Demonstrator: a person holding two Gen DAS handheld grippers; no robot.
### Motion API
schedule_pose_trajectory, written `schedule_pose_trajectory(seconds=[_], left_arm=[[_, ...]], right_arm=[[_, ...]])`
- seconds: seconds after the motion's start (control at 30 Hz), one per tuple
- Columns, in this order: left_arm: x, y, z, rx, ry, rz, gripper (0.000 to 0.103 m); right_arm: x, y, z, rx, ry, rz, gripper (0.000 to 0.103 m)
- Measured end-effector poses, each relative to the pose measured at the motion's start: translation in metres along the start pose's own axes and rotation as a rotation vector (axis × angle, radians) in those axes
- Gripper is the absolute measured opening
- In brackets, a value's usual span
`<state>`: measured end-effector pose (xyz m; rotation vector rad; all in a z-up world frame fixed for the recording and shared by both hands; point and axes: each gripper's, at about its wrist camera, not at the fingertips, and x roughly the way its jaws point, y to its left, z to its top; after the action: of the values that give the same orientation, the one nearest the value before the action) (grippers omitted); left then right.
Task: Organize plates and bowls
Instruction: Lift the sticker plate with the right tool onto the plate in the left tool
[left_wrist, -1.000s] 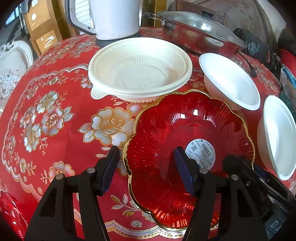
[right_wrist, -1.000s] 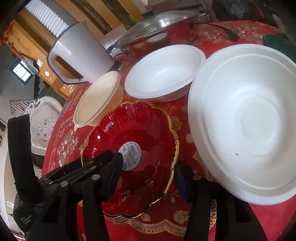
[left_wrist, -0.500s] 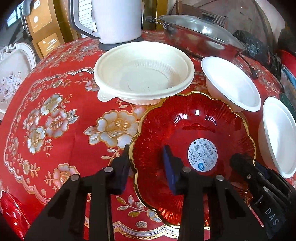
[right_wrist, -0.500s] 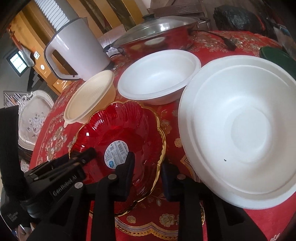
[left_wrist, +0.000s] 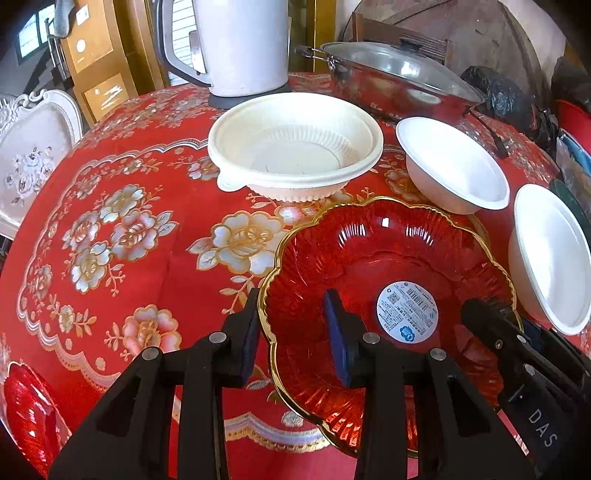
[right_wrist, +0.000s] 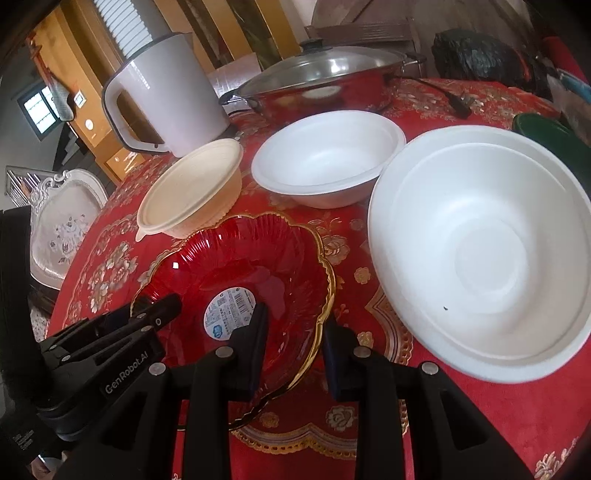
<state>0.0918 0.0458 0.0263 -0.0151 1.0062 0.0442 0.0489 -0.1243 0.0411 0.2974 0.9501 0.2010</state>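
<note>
A red glass plate (left_wrist: 373, 258) with a gold scalloped rim and a round sticker lies on the red flowered tablecloth (left_wrist: 110, 229). My left gripper (left_wrist: 295, 332) straddles its left rim, one finger outside, one inside, narrowed around it. My right gripper (right_wrist: 295, 343) straddles its right rim (right_wrist: 325, 295) the same way. A cream plastic bowl (left_wrist: 295, 147) stands behind the plate. A white foam bowl (right_wrist: 328, 155) and a second, larger one (right_wrist: 480, 243) stand to the right.
A white kettle (left_wrist: 240, 44) and a lidded steel pot (left_wrist: 391, 77) stand at the back of the table. Another red plate (left_wrist: 26, 413) shows at the near left edge. A white chair (left_wrist: 29, 155) stands left of the table.
Both grippers have closed in from wide open until their fingers pinch the red plate's opposite rims. The plate has stayed on the cloth.
</note>
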Motion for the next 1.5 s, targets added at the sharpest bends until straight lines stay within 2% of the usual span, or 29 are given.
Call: schedule_pose_trajectory(seconds=[0.33,0.9,1.2,1.5], left_arm=[[-0.026,0.011,-0.008,-0.024,-0.037,-0.018,0.033],[-0.077,0.046,-0.025,-0.073,-0.119,-0.021,0.033],[-0.107,0.085,-0.046,-0.106,-0.149,0.021,0.033],[-0.142,0.141,-0.085,-0.211,-0.179,0.073,0.033]], right_arm=[[-0.011,0.011,-0.010,-0.040,-0.007,0.004,0.027],[-0.046,0.049,-0.021,-0.136,-0.073,0.026,0.027],[-0.066,0.088,-0.033,-0.213,-0.101,0.073,0.030],[-0.070,0.139,-0.057,-0.315,-0.092,0.144,0.030]])
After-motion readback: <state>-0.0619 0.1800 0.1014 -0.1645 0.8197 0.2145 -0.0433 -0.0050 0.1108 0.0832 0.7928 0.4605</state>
